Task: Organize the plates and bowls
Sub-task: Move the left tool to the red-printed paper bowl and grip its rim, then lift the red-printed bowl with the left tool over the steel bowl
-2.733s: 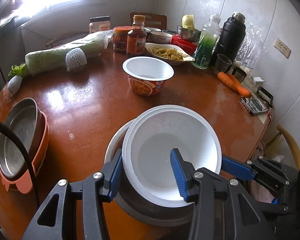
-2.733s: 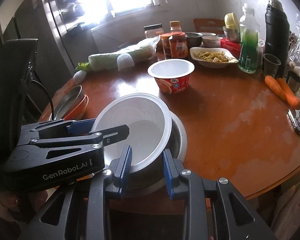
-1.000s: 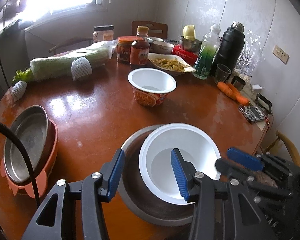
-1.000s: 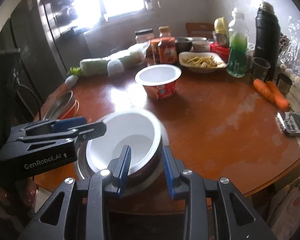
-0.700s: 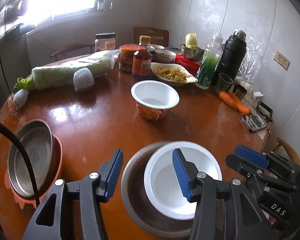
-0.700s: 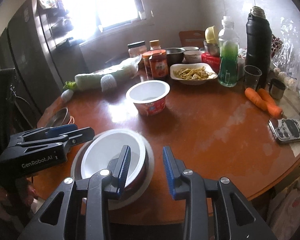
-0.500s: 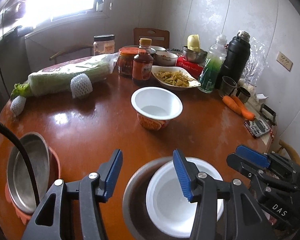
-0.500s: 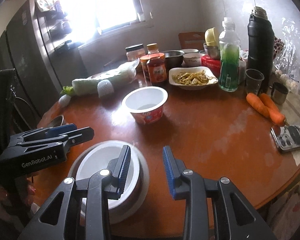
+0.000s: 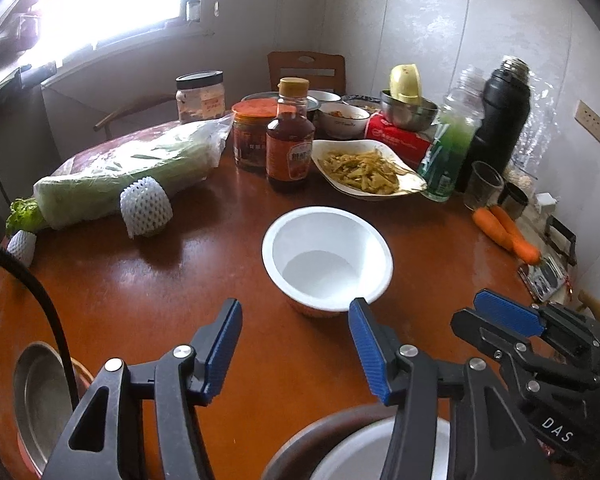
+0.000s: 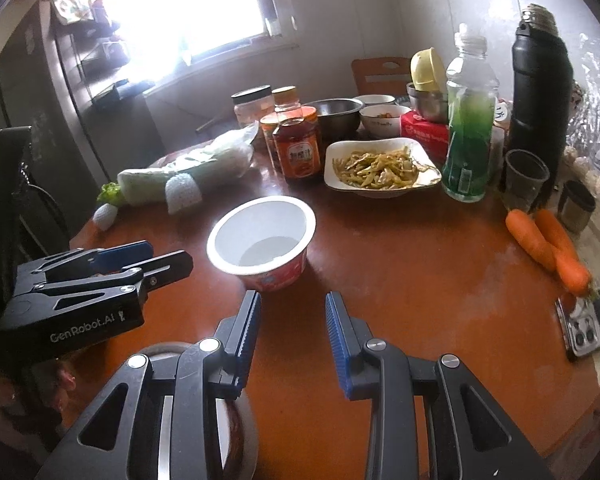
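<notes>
Noodle bowl [image 9: 326,258] upright mid-bench [image 9: 140,292], ahead of both empty tools. Left tool [image 9: 296,350] just widening; right tool [image 10: 292,334] narrowly parted. Straddle rim squarely, then close gently.

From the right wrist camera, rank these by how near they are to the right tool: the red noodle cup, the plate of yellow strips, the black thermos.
1. Red noodle cup: just ahead of the right tool, slightly left.
2. Plate of yellow strips: farther back on the table, ahead and slightly right.
3. Black thermos: farthest, standing at the back right by the wall.
</notes>
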`<action>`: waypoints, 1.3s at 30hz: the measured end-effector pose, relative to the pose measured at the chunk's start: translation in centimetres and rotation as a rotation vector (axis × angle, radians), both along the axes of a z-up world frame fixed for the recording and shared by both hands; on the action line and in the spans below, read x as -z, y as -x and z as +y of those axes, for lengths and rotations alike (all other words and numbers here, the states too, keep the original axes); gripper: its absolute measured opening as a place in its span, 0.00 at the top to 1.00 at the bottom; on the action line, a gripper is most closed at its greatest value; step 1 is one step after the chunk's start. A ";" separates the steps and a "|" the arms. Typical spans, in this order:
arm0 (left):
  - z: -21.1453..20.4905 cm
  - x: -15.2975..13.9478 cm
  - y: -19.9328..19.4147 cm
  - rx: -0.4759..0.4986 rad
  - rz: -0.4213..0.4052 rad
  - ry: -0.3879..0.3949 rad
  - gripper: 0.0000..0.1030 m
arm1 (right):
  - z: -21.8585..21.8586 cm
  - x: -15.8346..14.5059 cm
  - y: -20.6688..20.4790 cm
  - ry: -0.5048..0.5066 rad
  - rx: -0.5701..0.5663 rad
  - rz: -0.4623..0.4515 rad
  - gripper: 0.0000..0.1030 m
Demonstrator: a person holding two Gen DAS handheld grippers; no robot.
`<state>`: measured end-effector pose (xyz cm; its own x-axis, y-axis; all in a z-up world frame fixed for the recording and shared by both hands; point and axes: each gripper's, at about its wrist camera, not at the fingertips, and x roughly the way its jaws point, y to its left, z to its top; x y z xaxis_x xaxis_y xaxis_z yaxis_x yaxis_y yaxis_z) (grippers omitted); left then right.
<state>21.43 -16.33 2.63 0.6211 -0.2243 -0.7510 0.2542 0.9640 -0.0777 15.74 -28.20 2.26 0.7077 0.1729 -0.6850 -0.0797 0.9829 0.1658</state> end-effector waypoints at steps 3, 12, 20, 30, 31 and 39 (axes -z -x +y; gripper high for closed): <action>0.1 0.1 -1.3 -0.011 0.006 -0.004 0.44 | 0.0 0.3 -1.7 0.001 -0.006 0.013 0.65; 0.5 0.9 -4.8 -0.048 0.039 -0.010 0.41 | 0.6 1.7 -6.3 0.006 -0.038 0.058 0.55; 0.0 3.2 -6.6 -0.046 0.105 -0.014 0.41 | 0.3 3.6 -9.0 -0.016 -0.037 0.113 0.54; 0.4 4.9 -7.8 -0.072 0.143 0.003 0.41 | 0.4 4.2 -9.6 -0.013 -0.041 0.100 0.55; 0.4 5.0 -7.8 -0.071 0.146 0.006 0.41 | 0.3 4.3 -9.7 -0.018 -0.040 0.098 0.56; 0.5 5.6 -7.9 -0.046 0.186 0.053 0.45 | 1.0 4.2 -9.4 0.002 -0.074 0.065 0.71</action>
<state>29.34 -15.83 -2.99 0.4832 -0.2410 -0.8417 0.1864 0.9676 -0.1701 25.12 -27.22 -1.96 0.6469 0.2216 -0.7297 -0.1412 0.9751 0.1709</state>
